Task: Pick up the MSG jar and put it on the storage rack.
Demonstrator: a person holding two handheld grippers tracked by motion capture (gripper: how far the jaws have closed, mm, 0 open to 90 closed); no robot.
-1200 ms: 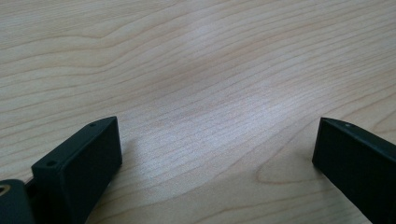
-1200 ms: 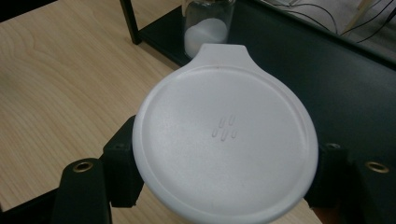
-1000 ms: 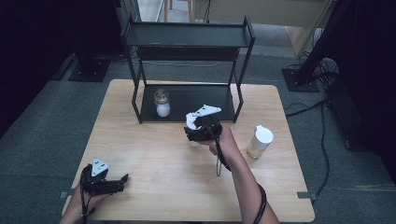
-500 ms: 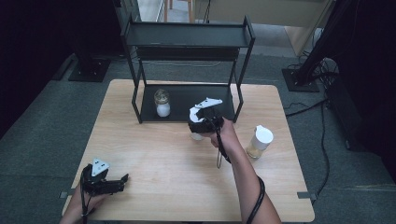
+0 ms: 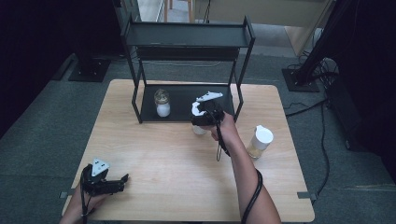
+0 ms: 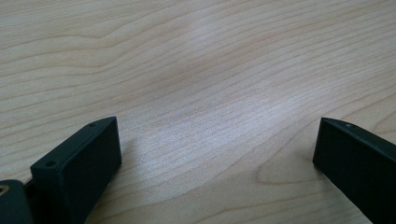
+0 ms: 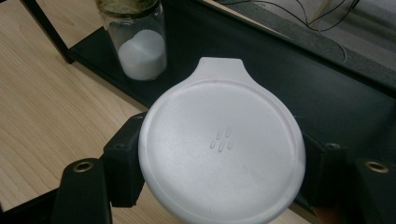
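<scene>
From the high view, three jars show: a glass jar with white powder on the black rack's lower shelf, a white-lidded jar near the worktop's right edge, and a third white-lidded container under the right gripper, just before the rack's front edge. The left gripper lies by the near left corner.

In the left gripper view, its fingers stand wide over bare wood.

In the right gripper view, the fingers clasp the container's round, tabbed white lid.
</scene>
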